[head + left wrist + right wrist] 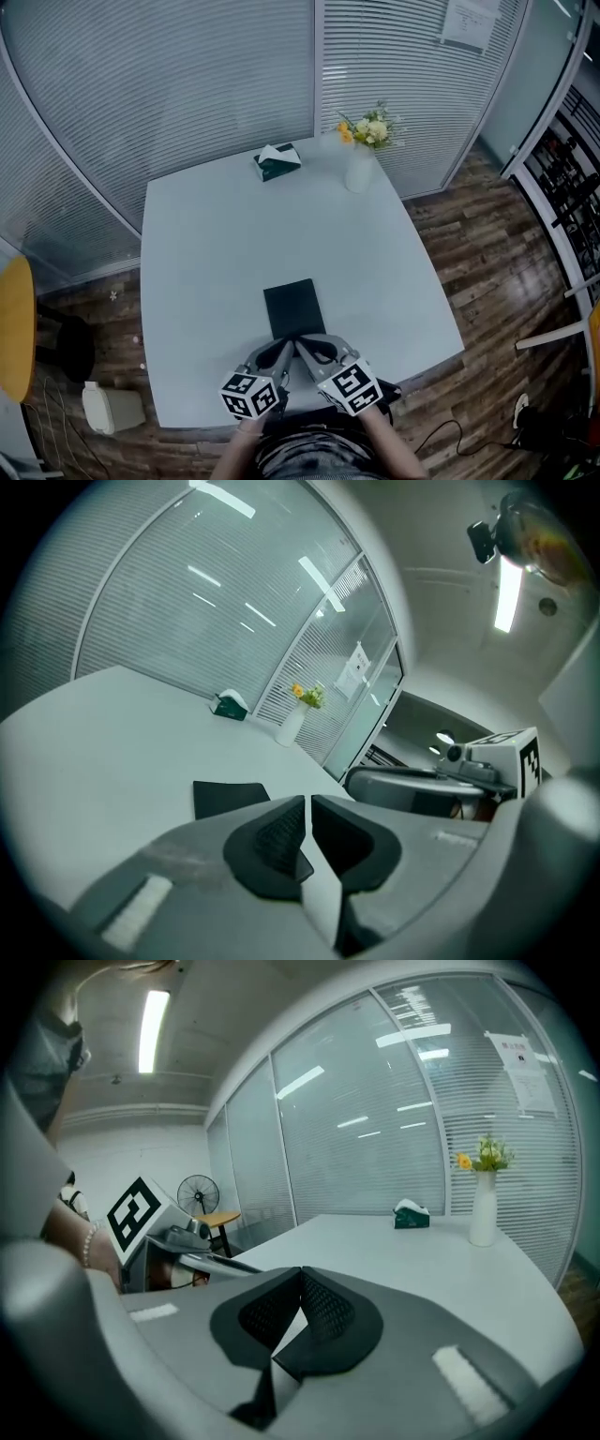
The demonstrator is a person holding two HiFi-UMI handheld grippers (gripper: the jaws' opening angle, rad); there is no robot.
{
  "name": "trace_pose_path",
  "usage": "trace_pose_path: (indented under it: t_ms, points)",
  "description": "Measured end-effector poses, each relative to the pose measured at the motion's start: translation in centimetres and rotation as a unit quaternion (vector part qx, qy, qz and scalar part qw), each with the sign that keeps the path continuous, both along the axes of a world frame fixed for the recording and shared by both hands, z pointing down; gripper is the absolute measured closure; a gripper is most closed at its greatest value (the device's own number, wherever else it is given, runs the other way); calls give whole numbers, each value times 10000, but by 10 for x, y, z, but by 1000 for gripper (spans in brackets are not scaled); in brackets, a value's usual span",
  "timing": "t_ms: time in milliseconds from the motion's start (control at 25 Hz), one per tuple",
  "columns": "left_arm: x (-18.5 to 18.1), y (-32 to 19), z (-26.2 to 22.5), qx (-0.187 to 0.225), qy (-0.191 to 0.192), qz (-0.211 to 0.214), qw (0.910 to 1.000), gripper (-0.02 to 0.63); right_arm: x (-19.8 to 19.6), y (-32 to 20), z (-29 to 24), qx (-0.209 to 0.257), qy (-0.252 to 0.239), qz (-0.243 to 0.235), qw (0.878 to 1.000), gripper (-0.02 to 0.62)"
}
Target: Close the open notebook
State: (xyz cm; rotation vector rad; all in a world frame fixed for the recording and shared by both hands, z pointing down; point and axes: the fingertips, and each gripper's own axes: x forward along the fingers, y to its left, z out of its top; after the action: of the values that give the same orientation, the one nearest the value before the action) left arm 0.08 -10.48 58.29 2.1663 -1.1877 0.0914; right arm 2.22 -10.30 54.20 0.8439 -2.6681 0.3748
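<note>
- Notebook [292, 307]: a flat, matte black rectangle on the smooth pale worktop [206, 244], near its front edge; only the head and left gripper views show it.
- Left hand-held gripper [307, 803]: ribbed pads a narrow slit apart, empty.
- Right hand-held gripper [301, 1274]: tips meeting, empty.
- Fan [196, 1190]: right gripper view only.

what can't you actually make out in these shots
- notebook: its near edge sits behind the left gripper and right gripper in the head view, and behind the left fingers in the left gripper view. The right gripper view misses it.
- sheet on the glass wall: print too small in every view.
- yellow stool: cut off by the head view's left edge.
</note>
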Motion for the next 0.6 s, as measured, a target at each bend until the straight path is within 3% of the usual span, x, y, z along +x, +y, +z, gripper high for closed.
trace_pose_path:
  t_ms: [280, 600]
  points:
    - [-21, 12, -47, 654, -255, -339, 9970, 598, -14, 8, -46, 496, -277, 54, 9984, 593]
    - [-43, 19, -112, 1503, -599, -613, 9849, 601, -26, 11, -99, 1153, -287, 123, 9928, 593]
